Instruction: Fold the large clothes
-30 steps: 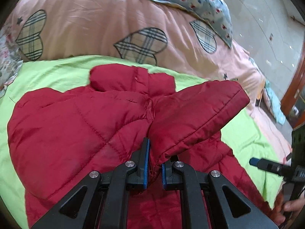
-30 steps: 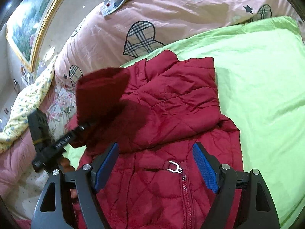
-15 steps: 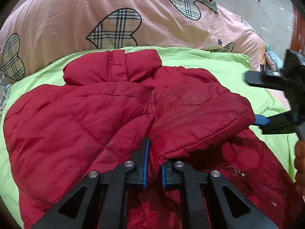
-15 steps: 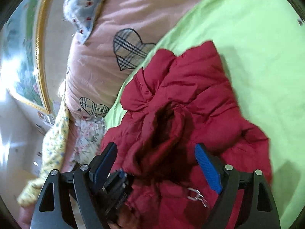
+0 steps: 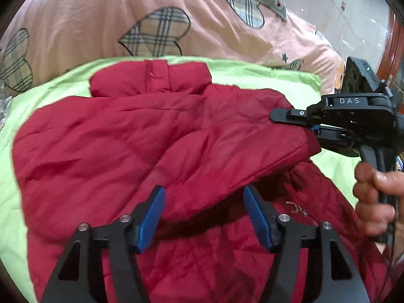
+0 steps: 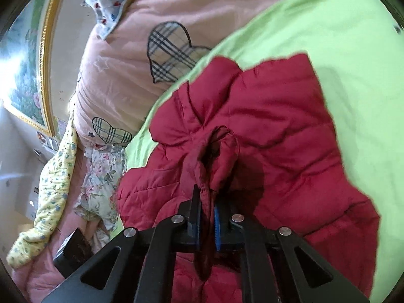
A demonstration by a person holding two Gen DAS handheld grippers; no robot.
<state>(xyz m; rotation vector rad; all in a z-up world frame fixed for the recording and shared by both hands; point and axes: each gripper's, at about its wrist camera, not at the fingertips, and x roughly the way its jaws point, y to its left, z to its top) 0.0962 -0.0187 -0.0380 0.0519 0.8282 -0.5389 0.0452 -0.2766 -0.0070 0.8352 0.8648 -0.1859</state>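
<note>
The red jacket [image 5: 106,151] lies on the bed [image 6: 353,50], soft, puffy and slippery-looking, best taken at hems or cuffs: the right gripper [image 6: 207,217] pinches the sleeve cuff [image 6: 217,156], the left gripper [image 5: 204,217] gapes, just opened.

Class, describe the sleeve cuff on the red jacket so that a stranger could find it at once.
Start at the green sheet, where the red jacket lies. One sleeve is folded across its chest. The sleeve cuff is that sleeve's open end, the only part pinched in the right gripper.
</note>
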